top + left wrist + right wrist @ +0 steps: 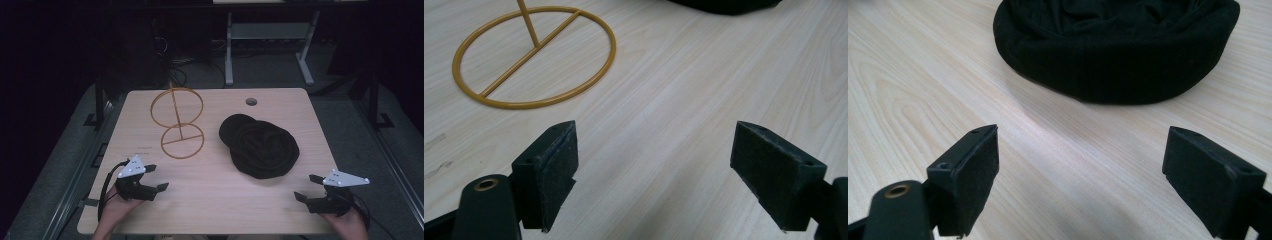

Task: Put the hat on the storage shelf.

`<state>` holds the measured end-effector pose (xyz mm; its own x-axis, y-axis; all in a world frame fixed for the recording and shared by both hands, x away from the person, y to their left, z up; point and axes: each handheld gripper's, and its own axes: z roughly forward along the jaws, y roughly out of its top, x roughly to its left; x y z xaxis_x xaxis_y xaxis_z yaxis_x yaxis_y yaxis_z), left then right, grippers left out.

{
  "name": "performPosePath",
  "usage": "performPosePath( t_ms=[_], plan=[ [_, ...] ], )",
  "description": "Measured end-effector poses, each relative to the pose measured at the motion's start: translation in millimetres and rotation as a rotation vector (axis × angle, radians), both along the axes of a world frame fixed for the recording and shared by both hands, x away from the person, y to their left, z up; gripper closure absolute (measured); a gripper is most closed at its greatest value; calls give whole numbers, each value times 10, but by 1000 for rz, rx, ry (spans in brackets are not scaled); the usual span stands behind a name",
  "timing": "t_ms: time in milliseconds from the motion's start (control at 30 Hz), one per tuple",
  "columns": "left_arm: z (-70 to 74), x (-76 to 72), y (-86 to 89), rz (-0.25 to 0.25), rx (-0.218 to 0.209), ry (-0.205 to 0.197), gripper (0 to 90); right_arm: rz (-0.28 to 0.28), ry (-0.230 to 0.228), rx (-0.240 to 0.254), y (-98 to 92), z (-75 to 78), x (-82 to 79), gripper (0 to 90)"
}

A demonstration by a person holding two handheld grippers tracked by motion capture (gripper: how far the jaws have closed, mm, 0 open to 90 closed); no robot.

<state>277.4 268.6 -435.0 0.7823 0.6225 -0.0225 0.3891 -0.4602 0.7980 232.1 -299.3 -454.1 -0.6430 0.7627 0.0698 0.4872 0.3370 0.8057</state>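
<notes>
Both grippers — left (156, 177), right (307, 187) — jaws spread, empty. Hat (262, 147) is floppy — a shallow pinch may slip; wire stand (177, 120) looks light, could tip if bumped

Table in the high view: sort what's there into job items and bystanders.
In the job: black hat; gold wire stand; left gripper and right gripper, both open and empty.
Lying about: table's cable hole; grey desk frame behind.
</notes>
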Motion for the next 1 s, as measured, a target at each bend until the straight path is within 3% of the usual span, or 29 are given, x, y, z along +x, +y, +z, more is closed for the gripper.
performPosePath(
  t_ms=[367, 500, 1000],
  plan=[
    [60, 25, -147, -29, -41, 16, 188, -18, 3, 11, -19, 10, 3, 146],
    [170, 47, -330, -65, -58, -6, 188, -39, -1, 20, -57, 21, 2, 146],
    [378, 268, -924, -198, -38, 4, 187, -43, 8, 28, -83, 44, 6, 146]
  ],
)
